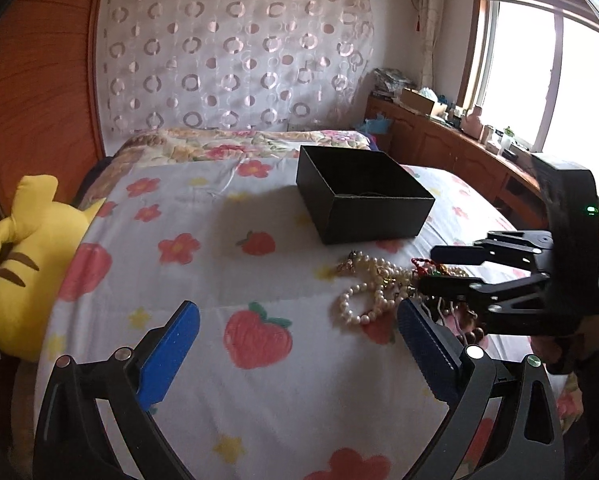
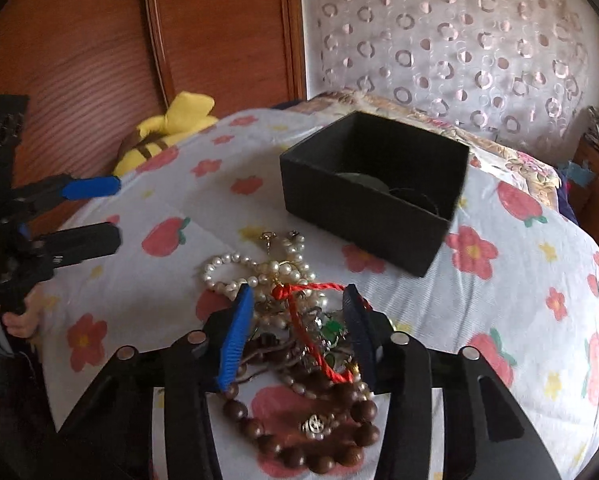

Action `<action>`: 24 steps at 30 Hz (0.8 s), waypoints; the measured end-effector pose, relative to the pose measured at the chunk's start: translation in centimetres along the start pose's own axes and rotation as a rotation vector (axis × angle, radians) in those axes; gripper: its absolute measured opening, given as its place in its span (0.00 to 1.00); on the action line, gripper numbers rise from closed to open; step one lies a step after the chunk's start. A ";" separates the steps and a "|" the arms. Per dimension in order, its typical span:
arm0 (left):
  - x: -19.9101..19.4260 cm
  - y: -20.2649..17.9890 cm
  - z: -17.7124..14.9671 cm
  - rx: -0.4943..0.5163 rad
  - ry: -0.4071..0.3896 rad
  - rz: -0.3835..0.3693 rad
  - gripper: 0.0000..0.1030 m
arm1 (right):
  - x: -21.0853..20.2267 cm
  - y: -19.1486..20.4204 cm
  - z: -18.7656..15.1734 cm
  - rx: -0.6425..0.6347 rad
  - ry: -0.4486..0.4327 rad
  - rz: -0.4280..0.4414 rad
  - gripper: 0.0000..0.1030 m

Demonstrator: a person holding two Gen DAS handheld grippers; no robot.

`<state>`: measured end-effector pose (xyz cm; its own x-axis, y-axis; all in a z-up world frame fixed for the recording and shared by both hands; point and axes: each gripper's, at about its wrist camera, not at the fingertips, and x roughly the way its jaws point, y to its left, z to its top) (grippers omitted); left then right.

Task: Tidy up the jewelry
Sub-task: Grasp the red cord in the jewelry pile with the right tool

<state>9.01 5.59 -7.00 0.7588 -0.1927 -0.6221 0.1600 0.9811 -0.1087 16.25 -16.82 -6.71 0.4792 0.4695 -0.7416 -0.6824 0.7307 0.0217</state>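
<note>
The jewelry pile (image 2: 295, 320) is lying on the flower-print bedspread (image 2: 519, 288), just in front of the open black box (image 2: 371, 196). It is tangling together a pearl strand (image 2: 235, 268), a red cord (image 2: 303, 292) with a green charm, and a brown bead bracelet (image 2: 319, 436).

The right gripper (image 2: 297, 320) is reaching into the pile with its jaws spread, straddling the red cord and gripping nothing yet. The left gripper (image 1: 299, 344) is hovering over bare bedspread just beside the pearls, jaws wide apart and empty.

Judgement: the step in hand is picking one piece for the box. Closing on the red cord alone should go best, then lifting slowly, since the pearls are overlapping it and may be dragging along. The left gripper could be pinning the pearl strand down while the cord is coming free.

Something dark is already sitting inside the box; I cannot identify it. A yellow plush toy (image 1: 23, 264) is resting at the bed edge.

No brand, label or writing is readable anywhere.
</note>
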 end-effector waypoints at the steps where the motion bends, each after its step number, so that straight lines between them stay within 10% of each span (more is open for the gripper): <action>1: -0.1 0.0 -0.1 -0.001 -0.002 -0.002 0.93 | 0.4 0.1 0.1 -0.011 0.010 -0.012 0.41; 8: -0.5 -0.7 -0.2 0.004 -0.002 -0.017 0.93 | 0.0 -0.4 0.2 0.005 -0.010 -0.006 0.08; 24: 0.5 -2.5 -0.8 0.023 0.035 -0.043 0.93 | -10.7 -3.9 -0.3 0.123 -0.277 -0.042 0.08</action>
<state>8.49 3.02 -7.70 0.7286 -0.2333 -0.6440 0.2067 0.9713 -0.1180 13.64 -24.83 0.90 0.6495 0.5428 -0.5326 -0.5948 0.7989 0.0889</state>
